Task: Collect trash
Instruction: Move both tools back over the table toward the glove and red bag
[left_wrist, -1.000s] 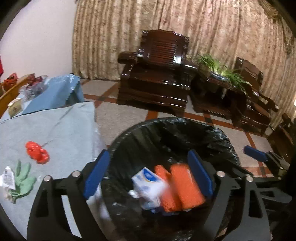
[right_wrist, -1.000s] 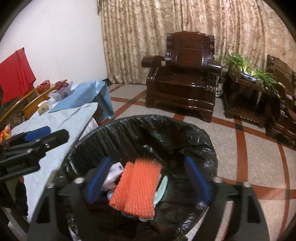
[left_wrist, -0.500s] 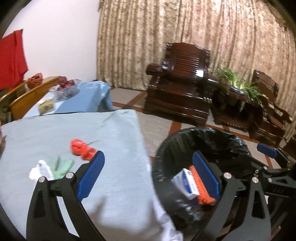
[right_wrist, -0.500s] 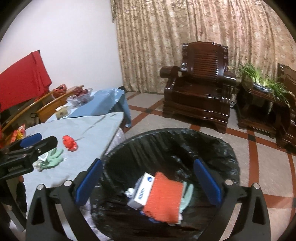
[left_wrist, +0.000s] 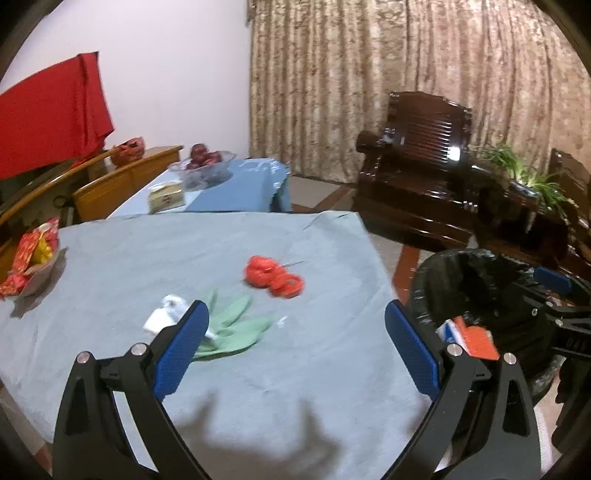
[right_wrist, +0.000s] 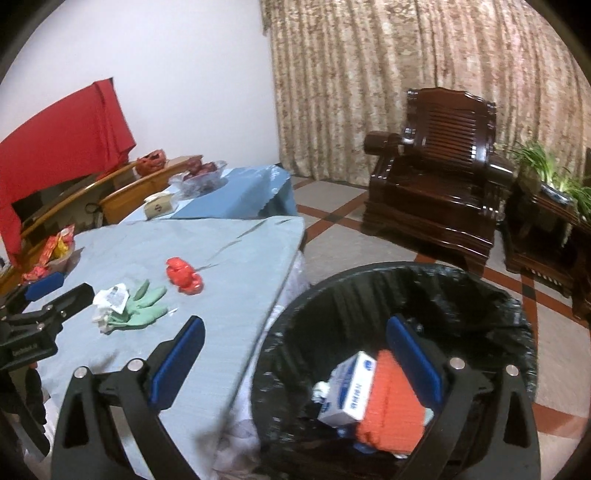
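Observation:
A black-lined trash bin (right_wrist: 480, 295) stands right of the table and holds an orange mesh piece (right_wrist: 391, 406) and a white-blue box (right_wrist: 351, 391); it also shows in the left wrist view (left_wrist: 454, 273). On the blue-grey tablecloth (left_wrist: 147, 258) lie a red crumpled piece (left_wrist: 271, 275), a green glove (left_wrist: 232, 325) and a white wrapper (left_wrist: 166, 317). My left gripper (left_wrist: 295, 350) is open and empty over the table, just in front of the glove. My right gripper (right_wrist: 295, 362) is open and empty, straddling the bin's left rim.
A snack packet in a dish (left_wrist: 33, 258) lies at the table's left edge. Behind are a second table with a fruit bowl (left_wrist: 203, 166) and a tissue box (left_wrist: 166, 197), wooden chairs, a dark armchair (left_wrist: 417, 177) and plants (right_wrist: 546, 173).
Both grippers have swung left from above the bin toward the table. The orange mesh piece that hung between the right jaws now lies in the bin.

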